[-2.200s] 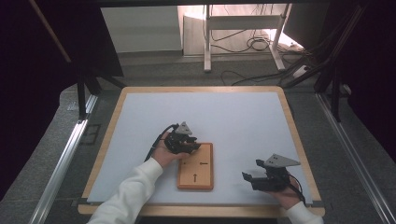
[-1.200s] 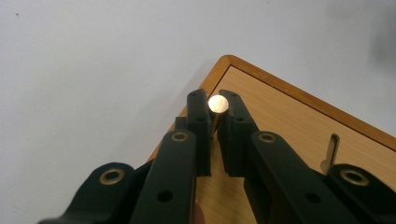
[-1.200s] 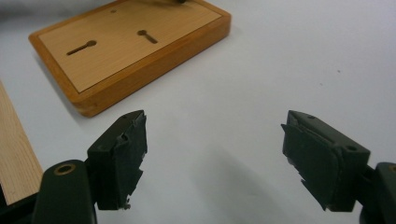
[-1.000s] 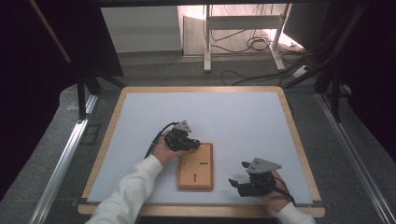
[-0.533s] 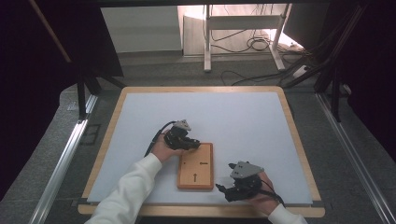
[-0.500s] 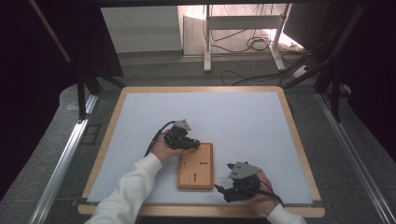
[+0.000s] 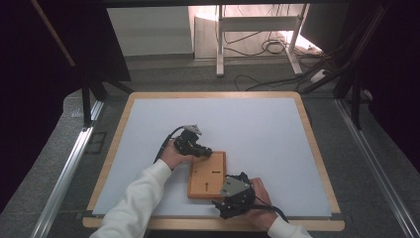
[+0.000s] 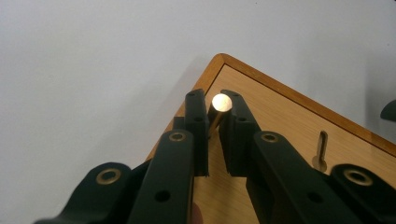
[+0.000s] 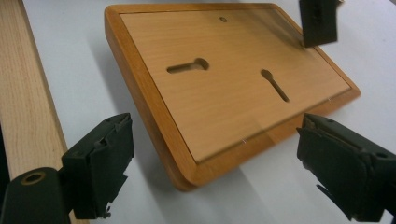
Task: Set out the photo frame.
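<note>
While both hands rest on the white table top, the scene reads like this:

Board: a flat wooden board (image 7: 207, 174) with two keyhole slots (image 9: 188, 66) lies on the white table (image 7: 257, 124), near the front edge, between the two hands.
Left gripper: the left gripper (image 8: 214, 122) is at the far left corner of the board; its jaws are almost closed and squeeze a small brass pin (image 8: 218, 108) which stands at that corner.
Right gripper: the right gripper (image 9: 215, 161) is just beside the near right corner of the board; its jaws are wide apart and hold nothing, with the near end of the board between them.
Table edge: a pale wooden rim (image 9: 25, 93) runs beside the board.
</note>
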Demonstrator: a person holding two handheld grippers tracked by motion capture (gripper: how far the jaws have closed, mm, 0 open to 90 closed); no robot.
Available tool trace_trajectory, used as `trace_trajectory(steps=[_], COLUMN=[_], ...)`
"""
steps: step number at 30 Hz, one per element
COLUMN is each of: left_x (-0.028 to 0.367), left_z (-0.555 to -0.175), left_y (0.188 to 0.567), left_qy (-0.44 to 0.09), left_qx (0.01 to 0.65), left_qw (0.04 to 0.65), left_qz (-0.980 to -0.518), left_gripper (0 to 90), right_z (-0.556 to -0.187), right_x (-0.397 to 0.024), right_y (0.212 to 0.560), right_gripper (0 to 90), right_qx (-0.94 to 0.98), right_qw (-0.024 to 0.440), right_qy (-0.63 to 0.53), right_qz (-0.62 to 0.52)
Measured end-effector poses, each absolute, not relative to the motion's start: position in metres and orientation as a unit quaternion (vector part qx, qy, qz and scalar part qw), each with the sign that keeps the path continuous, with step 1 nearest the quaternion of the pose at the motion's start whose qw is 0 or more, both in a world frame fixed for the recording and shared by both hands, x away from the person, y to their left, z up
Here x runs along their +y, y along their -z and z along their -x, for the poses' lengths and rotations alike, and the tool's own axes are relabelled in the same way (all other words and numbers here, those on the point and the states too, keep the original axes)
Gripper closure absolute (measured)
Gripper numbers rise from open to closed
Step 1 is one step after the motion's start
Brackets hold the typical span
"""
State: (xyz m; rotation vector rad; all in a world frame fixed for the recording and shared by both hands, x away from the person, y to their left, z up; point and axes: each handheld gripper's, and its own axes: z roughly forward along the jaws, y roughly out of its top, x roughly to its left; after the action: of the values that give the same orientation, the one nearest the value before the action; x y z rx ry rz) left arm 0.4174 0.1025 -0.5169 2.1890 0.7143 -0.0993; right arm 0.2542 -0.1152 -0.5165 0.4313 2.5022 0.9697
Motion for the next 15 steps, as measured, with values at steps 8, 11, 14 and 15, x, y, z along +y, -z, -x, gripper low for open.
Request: trace_trajectory(steps=[8, 11, 14, 15], left_x=[0.104, 0.103, 0.103, 0.103], left_z=[-0.419, -0.419, -0.419, -0.419], left_y=[0.517, 0.517, 0.517, 0.517], left_qy=[0.047, 0.047, 0.046, 0.046], left_qx=[0.285, 0.286, 0.285, 0.288], left_qw=[0.407, 0.407, 0.406, 0.406], left_qz=[-0.867, -0.866, -0.867, -0.866], left_gripper=[82.1, 82.2, 82.1, 82.1], right_z=[-0.254, -0.254, -0.254, -0.253], right_x=[-0.102, -0.098, -0.096, -0.095], right_y=[0.524, 0.527, 0.529, 0.53], right_gripper=[10.1, 9.9, 10.2, 10.3], right_qx=[0.904, 0.904, 0.903, 0.902], right_qw=[0.246, 0.258, 0.276, 0.283], right_qy=[-0.32, -0.313, -0.306, -0.304], right_qz=[-0.138, -0.131, -0.121, -0.119])
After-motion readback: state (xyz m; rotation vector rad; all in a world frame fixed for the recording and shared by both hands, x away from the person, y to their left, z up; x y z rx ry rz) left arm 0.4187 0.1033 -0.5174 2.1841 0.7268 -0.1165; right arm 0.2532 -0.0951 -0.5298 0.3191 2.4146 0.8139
